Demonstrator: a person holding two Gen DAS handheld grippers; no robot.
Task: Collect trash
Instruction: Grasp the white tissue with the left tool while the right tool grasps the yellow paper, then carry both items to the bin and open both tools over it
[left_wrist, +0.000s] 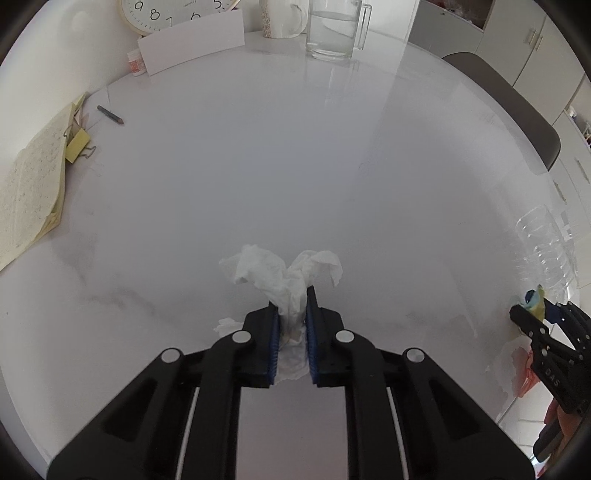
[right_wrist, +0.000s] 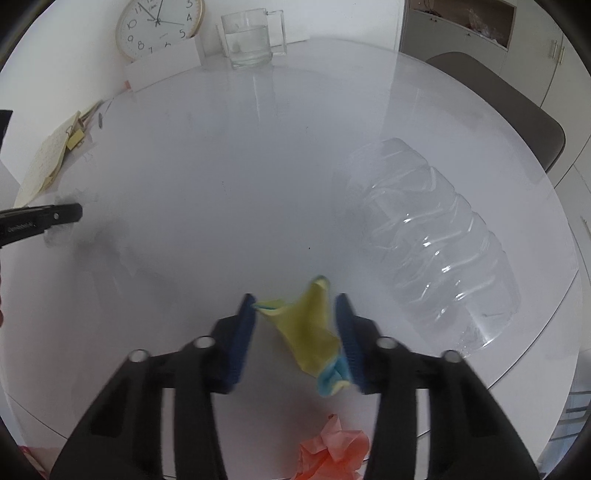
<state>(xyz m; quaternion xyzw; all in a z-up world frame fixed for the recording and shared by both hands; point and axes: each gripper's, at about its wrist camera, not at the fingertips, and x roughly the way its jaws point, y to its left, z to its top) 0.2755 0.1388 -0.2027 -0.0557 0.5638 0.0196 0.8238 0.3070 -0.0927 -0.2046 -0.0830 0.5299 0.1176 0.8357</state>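
Note:
My left gripper (left_wrist: 291, 306) is shut on a crumpled white tissue (left_wrist: 284, 273), held just above the white round table (left_wrist: 258, 166). My right gripper (right_wrist: 295, 306) stands open with a yellow and blue wrapper (right_wrist: 314, 328) hanging between the fingers against the right pad. It also shows at the right edge of the left wrist view (left_wrist: 532, 306). A crushed clear plastic bottle (right_wrist: 428, 236) lies on the table to the right of my right gripper. A crumpled orange paper (right_wrist: 332, 450) lies below the right gripper, past the table's near edge.
At the table's far side stand a glass jug of water (left_wrist: 332, 29), a wall clock (right_wrist: 159, 26), a white card (left_wrist: 192, 40) and a mug (left_wrist: 284, 18). A notebook (left_wrist: 29, 192), clips and a dark pen (left_wrist: 110, 114) lie at the left. A chair (right_wrist: 517, 110) stands at the right.

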